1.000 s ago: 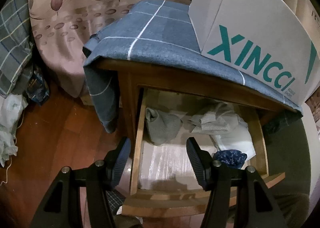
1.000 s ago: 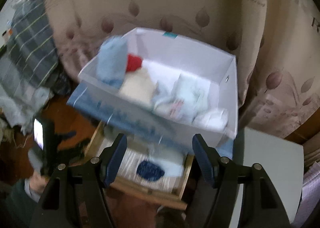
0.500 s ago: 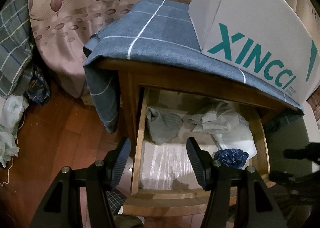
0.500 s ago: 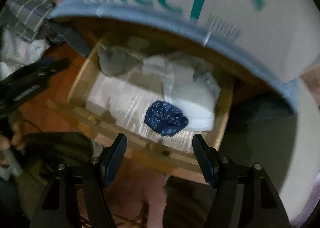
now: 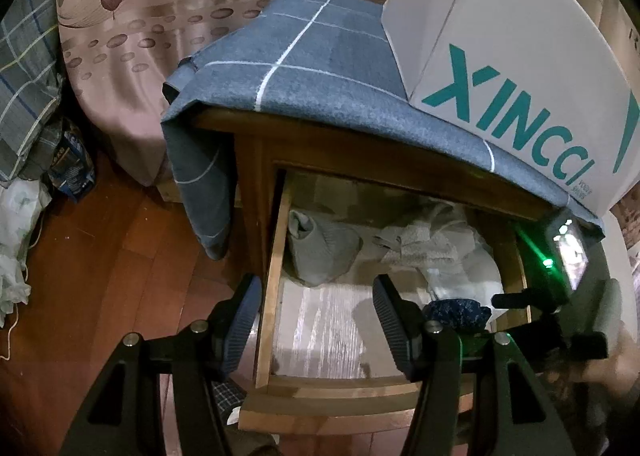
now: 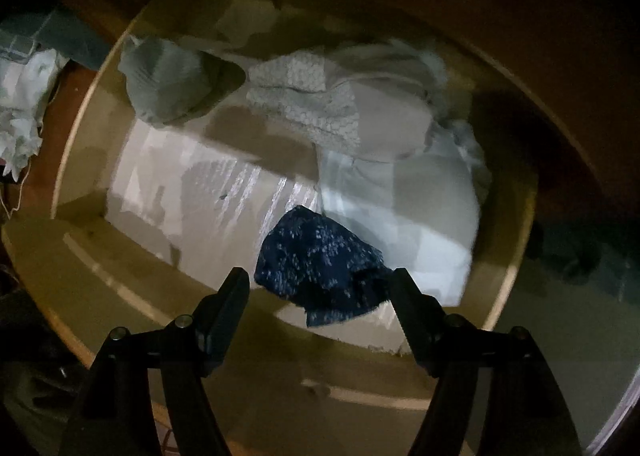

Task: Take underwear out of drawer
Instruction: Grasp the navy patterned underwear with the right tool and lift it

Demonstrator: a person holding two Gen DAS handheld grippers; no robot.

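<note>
The wooden drawer point(image 5: 273, 296) of the nightstand stands pulled out. At its front right lies dark blue speckled underwear point(image 5: 456, 312), bunched on a white folded cloth point(image 6: 400, 215). My right gripper point(image 6: 320, 278) points straight down into the drawer point(image 6: 76, 135). Its jaws are opening, with the blue underwear point(image 6: 320, 260) between the fingertips; the pads do not press on it. My left gripper point(image 5: 316, 284) hangs open and empty above the drawer's front left. The lit screen point(image 5: 572, 256) on the right gripper's body shows at the right of the left wrist view.
A grey folded garment point(image 5: 324, 252) and a white patterned cloth point(image 5: 416, 248) lie at the drawer's back. A blue checked cloth point(image 5: 304, 67) and a white XINCCI box point(image 5: 500, 67) cover the nightstand top. Wood floor point(image 5: 100, 276) and bags lie left.
My right gripper has come down from above the white box into the drawer, over the blue underwear, with its jaws wider. It now shows in the left wrist view. The left gripper stayed put.
</note>
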